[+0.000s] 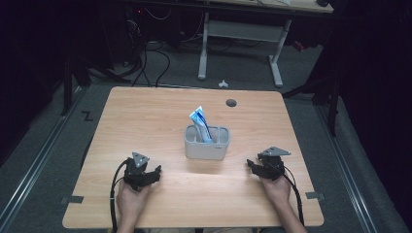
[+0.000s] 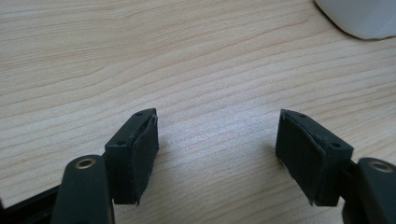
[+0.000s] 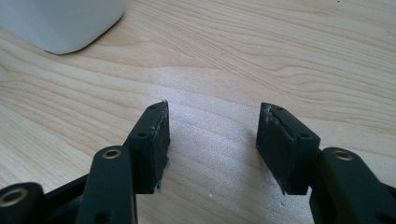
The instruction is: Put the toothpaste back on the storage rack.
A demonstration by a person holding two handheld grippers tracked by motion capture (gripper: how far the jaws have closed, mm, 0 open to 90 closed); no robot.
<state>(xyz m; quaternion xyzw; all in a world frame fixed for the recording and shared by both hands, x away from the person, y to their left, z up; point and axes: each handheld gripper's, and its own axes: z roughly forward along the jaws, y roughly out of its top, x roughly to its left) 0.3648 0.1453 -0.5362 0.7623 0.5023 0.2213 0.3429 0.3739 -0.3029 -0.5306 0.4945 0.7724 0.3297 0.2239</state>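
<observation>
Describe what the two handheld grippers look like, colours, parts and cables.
Both the left gripper and the right gripper are black, each topped by a grey three-cornered plate and trailing a black cable. Each has two blocky black jaws with flat, worn pads, small screw holes and brass-ringed pivot holes. No sleeves cover the forearms.

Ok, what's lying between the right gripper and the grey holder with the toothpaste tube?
Nothing: in the high view only bare wooden table separates the right gripper from the grey holder. The right gripper view agrees.
</observation>
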